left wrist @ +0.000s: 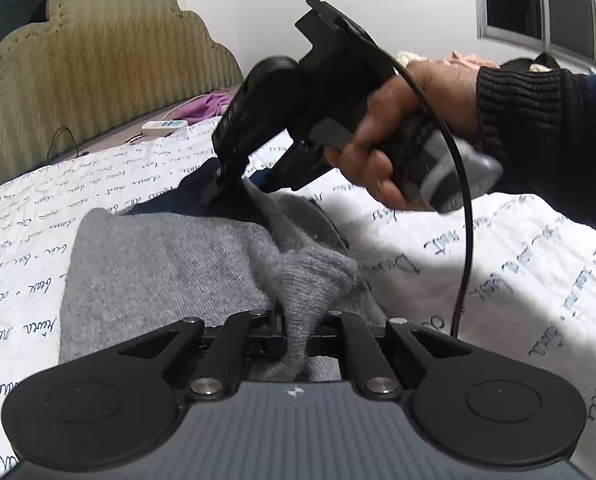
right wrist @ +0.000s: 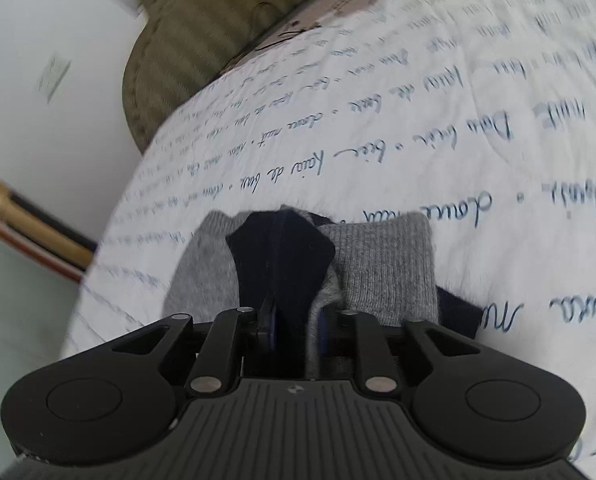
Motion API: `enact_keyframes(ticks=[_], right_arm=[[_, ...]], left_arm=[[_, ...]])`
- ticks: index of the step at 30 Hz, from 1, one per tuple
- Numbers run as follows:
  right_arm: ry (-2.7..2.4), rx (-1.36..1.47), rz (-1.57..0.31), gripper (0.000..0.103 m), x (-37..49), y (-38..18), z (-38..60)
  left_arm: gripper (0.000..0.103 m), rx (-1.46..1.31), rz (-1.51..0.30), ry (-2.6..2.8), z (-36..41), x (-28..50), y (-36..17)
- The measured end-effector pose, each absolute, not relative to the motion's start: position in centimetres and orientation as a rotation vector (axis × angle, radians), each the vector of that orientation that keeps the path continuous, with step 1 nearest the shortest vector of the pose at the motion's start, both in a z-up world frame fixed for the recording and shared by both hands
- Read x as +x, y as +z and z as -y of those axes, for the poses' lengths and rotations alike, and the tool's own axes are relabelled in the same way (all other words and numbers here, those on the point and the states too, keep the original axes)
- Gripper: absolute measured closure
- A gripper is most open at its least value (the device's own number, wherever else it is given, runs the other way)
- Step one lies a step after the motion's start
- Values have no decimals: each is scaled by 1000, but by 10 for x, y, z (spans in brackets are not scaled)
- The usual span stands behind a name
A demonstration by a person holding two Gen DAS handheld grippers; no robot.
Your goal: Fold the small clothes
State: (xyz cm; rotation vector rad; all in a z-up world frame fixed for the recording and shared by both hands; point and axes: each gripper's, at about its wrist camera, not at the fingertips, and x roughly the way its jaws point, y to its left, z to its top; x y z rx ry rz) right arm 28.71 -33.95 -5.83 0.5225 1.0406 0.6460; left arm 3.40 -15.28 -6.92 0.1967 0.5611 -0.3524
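Note:
A small grey knitted garment with dark navy parts lies on the white quilt with blue script. My left gripper is shut on a bunched fold of the grey fabric at its near edge. My right gripper, held in a hand, pinches the garment's far navy end. In the right wrist view my right gripper is shut on the navy and grey fabric, and the grey ribbed part hangs beyond it above the quilt.
A padded olive headboard stands at the back left. A white remote and a purple cloth lie near it. A black cable hangs from the right gripper. Windows are on the right.

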Motion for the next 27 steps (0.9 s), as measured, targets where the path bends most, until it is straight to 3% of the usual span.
enact_keyframes(ticks=[5,6,8,15,22,24,25,27], right_arm=[[639,649,-1038,70,301,-74,346],[637,647,-1028,82,303,-75,345],[648,607,-1010,87,300,-76,341],[679,578,-898,88,285,-51,364],[611,614,-937,88,282,-84,385],[597,634,-919,84,281,-85,386],[579,637,-935,76,282,-89,386],[568,689,-959,72,282,-92,392]], left_arm=[[97,265,-549,-351,165,27,-72],[97,281,-543,-350,166,27,-74],[97,324,-528,-352,172,24,-78],[97,344,-463,-412,182,13,-72],[96,334,-553,-425,184,21,-91],[96,326,-567,-429,183,25,-93],[95,306,-574,-437,181,28,-93],[87,243,-595,-488,173,25,-81]])
